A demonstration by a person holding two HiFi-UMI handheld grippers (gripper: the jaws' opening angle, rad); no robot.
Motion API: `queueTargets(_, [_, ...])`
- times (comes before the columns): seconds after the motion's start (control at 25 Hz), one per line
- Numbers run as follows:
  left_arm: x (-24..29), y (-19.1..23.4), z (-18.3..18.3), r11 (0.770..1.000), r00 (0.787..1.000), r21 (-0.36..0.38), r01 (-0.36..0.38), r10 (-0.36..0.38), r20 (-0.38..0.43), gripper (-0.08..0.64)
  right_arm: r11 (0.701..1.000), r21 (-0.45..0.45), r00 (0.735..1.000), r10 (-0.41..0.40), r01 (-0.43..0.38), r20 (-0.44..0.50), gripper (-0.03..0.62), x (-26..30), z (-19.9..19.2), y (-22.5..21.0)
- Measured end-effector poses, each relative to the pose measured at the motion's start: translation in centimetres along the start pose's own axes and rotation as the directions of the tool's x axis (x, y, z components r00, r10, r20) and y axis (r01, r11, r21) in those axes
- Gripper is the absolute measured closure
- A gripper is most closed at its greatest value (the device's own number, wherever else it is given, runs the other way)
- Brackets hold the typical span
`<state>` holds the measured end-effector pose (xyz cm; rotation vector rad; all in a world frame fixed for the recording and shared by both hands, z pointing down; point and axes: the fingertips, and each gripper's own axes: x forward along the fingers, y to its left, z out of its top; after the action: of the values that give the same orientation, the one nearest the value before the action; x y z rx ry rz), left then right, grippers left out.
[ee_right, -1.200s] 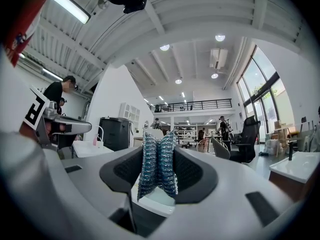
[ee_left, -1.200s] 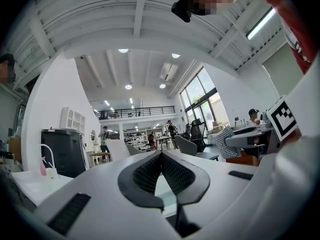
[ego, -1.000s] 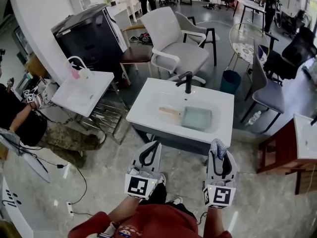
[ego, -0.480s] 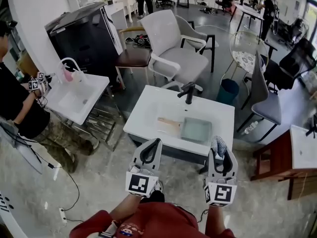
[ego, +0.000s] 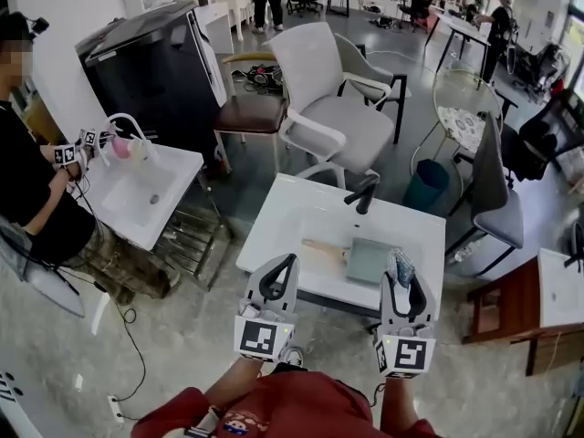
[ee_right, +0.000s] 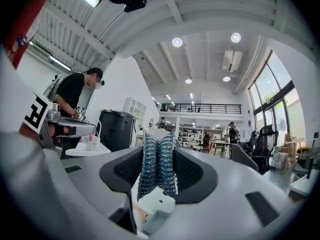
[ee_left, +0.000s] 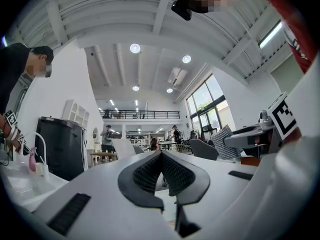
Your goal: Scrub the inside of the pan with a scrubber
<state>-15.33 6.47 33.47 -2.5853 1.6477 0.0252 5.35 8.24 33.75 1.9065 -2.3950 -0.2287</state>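
The right claw point(ego: 399, 276) is squeezed tight on the blue scrubber point(ee_right: 150, 174). The left claw point(ego: 279, 274) is pinched together with nothing in it. The pan point(ego: 372, 261) lies in the white sink point(ego: 292, 213), at 12 o'clock from the right claw (the nearer one). Its wooden handle point(ego: 324, 247) points to 9 o'clock. The tap point(ego: 365, 192) stands past the pan, so the near edge looks free to come in over.

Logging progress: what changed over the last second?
The person stepped closer to the sink. Unchanged: the right hand-held gripper clamps the scrubber, the left hand-held gripper is shut, empty, and the pan lies in the sink.
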Motion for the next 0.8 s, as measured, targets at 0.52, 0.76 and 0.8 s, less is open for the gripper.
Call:
queueTargets(0.52, [5.5,3.6,-3.1,0.999,0.998,-0.024,0.039,-0.040,-0.041,0.546,1.000,0.000,0.998,-0.019,0.019,-0.053,0.399,6.1,-2.4,0.8])
queueTargets(0.76, [10.2,2.4,-3.5,0.999,0.998,-0.012,0.035,-0.036,-0.055,0.546,1.000,0.027,0.999,-0.015,0.016,-0.047,0.399,9.4,-3.9,-2.7])
queueTargets(0.8, [11.2,2.1,-3.3,0.999,0.998,-0.008,0.035,-0.036,-0.052,0.546,0.999,0.032,0.999,-0.014,0.015,-0.040,0.399,10.0,-4.0,-3.6])
